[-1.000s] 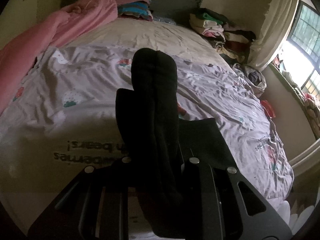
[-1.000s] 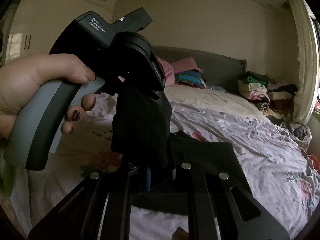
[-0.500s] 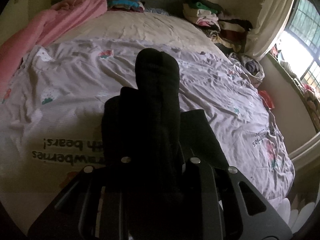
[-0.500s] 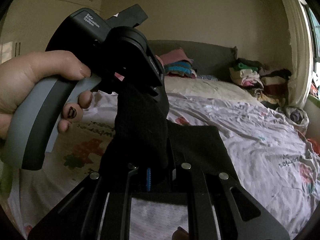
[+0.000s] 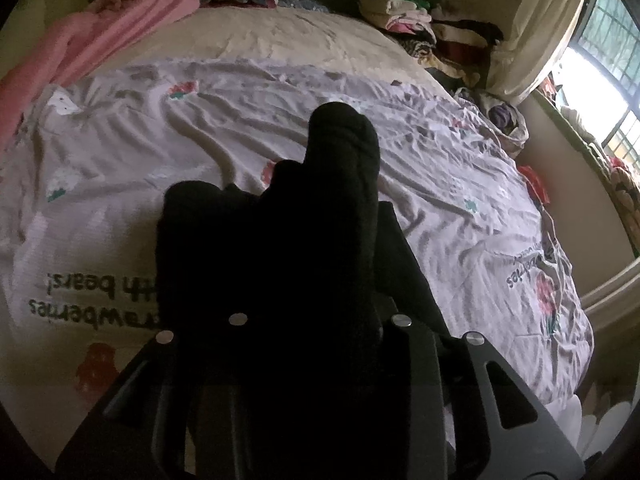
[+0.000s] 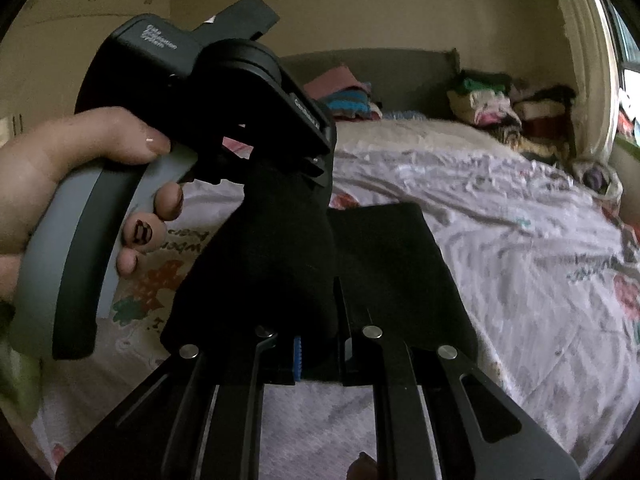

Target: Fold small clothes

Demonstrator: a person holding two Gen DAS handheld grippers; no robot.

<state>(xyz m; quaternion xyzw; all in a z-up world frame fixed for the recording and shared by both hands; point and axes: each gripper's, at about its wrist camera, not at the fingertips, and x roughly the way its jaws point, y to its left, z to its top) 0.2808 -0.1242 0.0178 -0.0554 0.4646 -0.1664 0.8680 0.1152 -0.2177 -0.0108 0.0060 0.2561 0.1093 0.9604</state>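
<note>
The left gripper (image 5: 320,320) has its jaws opening with the black sock (image 5: 280,248) still bunched between them; whether the pads yet press on it cannot be told. The right gripper (image 6: 316,344) is clamped on the same sock (image 6: 276,256), held above the printed bedsheet (image 5: 460,208). The risk, as I judge it: as the left lets go, the doubled sock may unroll or slide askew, hanging from one pinch above the bedsheet, spoiling the fold.
</note>
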